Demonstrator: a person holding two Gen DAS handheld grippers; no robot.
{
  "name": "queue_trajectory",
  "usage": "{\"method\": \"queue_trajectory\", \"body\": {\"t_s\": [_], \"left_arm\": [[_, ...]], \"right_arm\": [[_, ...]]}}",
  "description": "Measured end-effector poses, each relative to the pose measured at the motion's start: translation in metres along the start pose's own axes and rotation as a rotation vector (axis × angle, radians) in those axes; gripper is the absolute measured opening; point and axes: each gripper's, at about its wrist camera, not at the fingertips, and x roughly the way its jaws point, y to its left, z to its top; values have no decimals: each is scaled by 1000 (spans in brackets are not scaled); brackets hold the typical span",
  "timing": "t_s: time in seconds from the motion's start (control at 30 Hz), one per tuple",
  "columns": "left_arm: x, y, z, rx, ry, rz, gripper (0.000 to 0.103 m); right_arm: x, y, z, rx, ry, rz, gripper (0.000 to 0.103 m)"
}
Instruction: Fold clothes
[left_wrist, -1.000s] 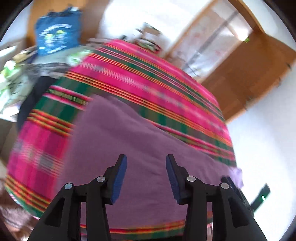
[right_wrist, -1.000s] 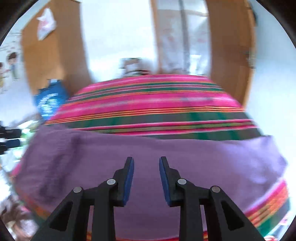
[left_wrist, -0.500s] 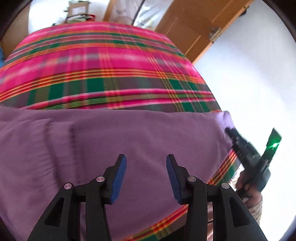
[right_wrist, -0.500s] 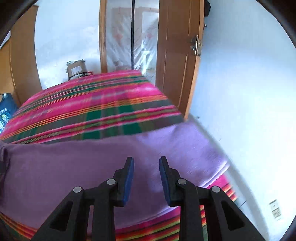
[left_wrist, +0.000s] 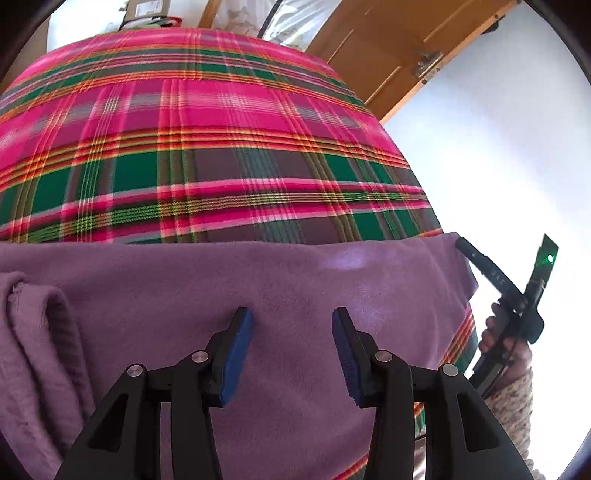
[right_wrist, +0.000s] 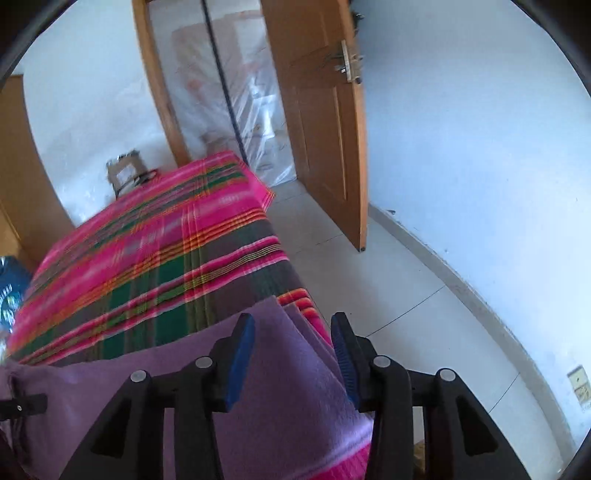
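The left tongs (left_wrist: 292, 328) hang with their blue pads well apart and nothing between them, pointing down over the purple garment (left_wrist: 258, 280) that lies spread directly beneath. The right tongs (right_wrist: 292, 332) are opening; the garment's corner (right_wrist: 273, 314) sits in the gap under them, but the pads do not press on it.

Beneath both tongs the purple garment stretches across the near edge of the bed. To the left of the left tongs its cloth bunches into thick rolled folds (left_wrist: 33, 332); to their right it runs smooth to the bed's edge, where the right tongs reach its far corner, held in a person's hand (left_wrist: 495, 336) with a patterned sleeve (left_wrist: 517, 406) below it.

Beyond the tongs, the pink, green and orange plaid blanket (left_wrist: 221, 147) covers the rest of the bed. Farther off stands a wooden door (right_wrist: 317, 122), ajar, with a plastic-covered doorway (right_wrist: 229, 96) to its left. To the right of the right tongs lies pale tiled floor (right_wrist: 424, 314) against a white wall (right_wrist: 480, 129).
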Motion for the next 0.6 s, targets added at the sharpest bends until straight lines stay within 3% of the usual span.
{"method": "queue_trajectory", "body": {"t_s": [0.17, 0.23, 0.3, 0.33, 0.6], "left_arm": [[0, 0, 1, -14, 2, -18, 54], [1, 0, 0, -9, -1, -12, 54], [0, -1, -1, -5, -5, -9, 54], [1, -1, -1, -4, -6, -7, 54], [0, -1, -2, 9, -17, -9, 55]], "right_arm": [[18, 13, 5, -73, 27, 7, 43], [23, 17, 5, -90, 36, 8, 29], [25, 20, 3, -102, 37, -1, 8], [25, 21, 2, -106, 35, -16, 5], [21, 11, 2, -71, 20, -110, 4]]}}
